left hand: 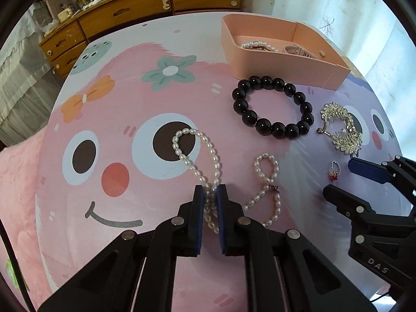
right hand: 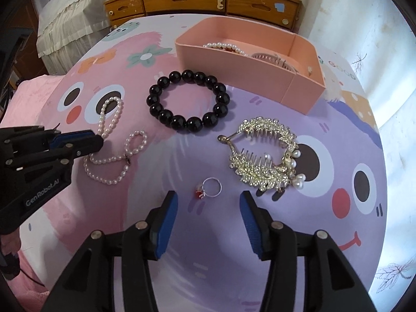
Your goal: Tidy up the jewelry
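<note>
Clamping a pearl necklace [left hand: 205, 161] between their blue pads, the left tongs [left hand: 210, 195] point steeply down at the cartoon-printed bench [left hand: 109, 119], the doubled strand pinched near its middle so both loops can likely come up together. The right tongs [right hand: 208, 202] hang released, jaws apart and steeply tilted over a small ring [right hand: 211, 187] with a red stone, which lies just ahead of the pads, touched by neither. A black bead bracelet [right hand: 188, 101] and a rhinestone hair comb [right hand: 262, 153] lie loose nearby on the bench. Behind them a pink box [right hand: 234, 70] already holds a pearl bracelet and a hair clip, probably the place meant for everything left out.
</note>
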Available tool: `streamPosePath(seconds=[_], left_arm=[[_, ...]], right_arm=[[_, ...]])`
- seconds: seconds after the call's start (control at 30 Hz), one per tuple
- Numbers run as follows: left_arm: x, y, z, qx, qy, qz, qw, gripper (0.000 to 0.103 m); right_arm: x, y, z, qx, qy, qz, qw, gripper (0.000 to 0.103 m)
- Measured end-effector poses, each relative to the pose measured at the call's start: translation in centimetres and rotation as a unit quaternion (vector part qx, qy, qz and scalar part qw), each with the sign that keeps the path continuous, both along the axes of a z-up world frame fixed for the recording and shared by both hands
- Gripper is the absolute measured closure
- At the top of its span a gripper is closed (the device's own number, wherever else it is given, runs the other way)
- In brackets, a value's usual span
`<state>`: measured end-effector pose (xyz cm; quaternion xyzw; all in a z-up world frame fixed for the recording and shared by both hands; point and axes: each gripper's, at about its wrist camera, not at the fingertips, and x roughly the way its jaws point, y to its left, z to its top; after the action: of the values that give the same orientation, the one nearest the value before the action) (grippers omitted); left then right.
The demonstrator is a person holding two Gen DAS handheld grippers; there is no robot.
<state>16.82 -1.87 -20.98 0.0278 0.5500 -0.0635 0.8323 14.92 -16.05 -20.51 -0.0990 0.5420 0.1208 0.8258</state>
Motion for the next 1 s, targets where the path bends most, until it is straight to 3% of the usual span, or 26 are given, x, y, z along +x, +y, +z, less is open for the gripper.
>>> streamPosePath(seconds=[0.07, 0.13, 0.2, 0.3, 0.37, 0.6, 0.67, 0.8, 0.83, 0.9, 0.97, 1.0], left_arm=[[-0.1, 0.2, 0.0, -0.004, 0.003, 0.003, 1.0, 0.096], [-0.3, 0.3, 0.0, -0.005, 0.004, 0.002, 1.0, 0.096], [-0.5, 0.6, -0.1, -0.008, 0.004, 0.002, 1.0, 0.096], [-0.7, 0.9, -0.1, -0.011, 0.001, 0.001, 0.9999, 0.096], [-0.8, 1.2, 0.3, -0.014, -0.009, 0.0, 0.9999, 0.103], [-1.1, 2.4, 1.5, -0.025, -0.023, 0.009, 0.9994, 0.103], [-1.2, 2.7, 1.7, -0.027, -0.024, 0.012, 0.9993, 0.103], [-1.5, 3.3, 1.7, -0.047, -0.012, 0.02, 0.9986, 0.103], [-1.6, 3.3, 1.7, -0.045, -0.008, 0.023, 0.9987, 0.097], [-1.9, 3.1, 1.6, -0.039, 0.003, 0.027, 0.9989, 0.076], [-2.3, 2.9, 1.5, -0.038, 0.002, 0.027, 0.9989, 0.039], [-2.5, 2.7, 1.6, -0.042, -0.003, 0.023, 0.9989, 0.036]], right_arm=[[0.0, 0.2, 0.1, 0.001, -0.009, 0.004, 1.0, 0.068], [0.0, 0.4, 0.1, 0.002, -0.014, 0.008, 1.0, 0.096], [0.1, 0.6, 0.1, 0.001, -0.015, 0.008, 1.0, 0.103], [0.2, 0.7, 0.1, 0.006, -0.016, 0.009, 1.0, 0.103], [0.4, 0.7, 0.0, 0.009, -0.014, 0.007, 1.0, 0.103], [0.8, 0.9, 0.8, 0.027, -0.025, 0.006, 0.999, 0.102], [1.1, 1.2, 0.5, 0.019, -0.02, 0.013, 1.0, 0.098], [1.2, 1.6, 0.1, 0.009, -0.022, 0.023, 0.999, 0.079], [1.2, 1.8, 0.1, 0.004, -0.027, 0.025, 0.999, 0.072], [1.2, 2.0, 0.1, -0.002, -0.031, 0.03, 0.999, 0.064], [1.2, 2.1, -0.1, -0.005, -0.028, 0.036, 0.999, 0.062], [1.2, 2.0, 0.0, -0.004, -0.033, 0.037, 0.999, 0.06]])
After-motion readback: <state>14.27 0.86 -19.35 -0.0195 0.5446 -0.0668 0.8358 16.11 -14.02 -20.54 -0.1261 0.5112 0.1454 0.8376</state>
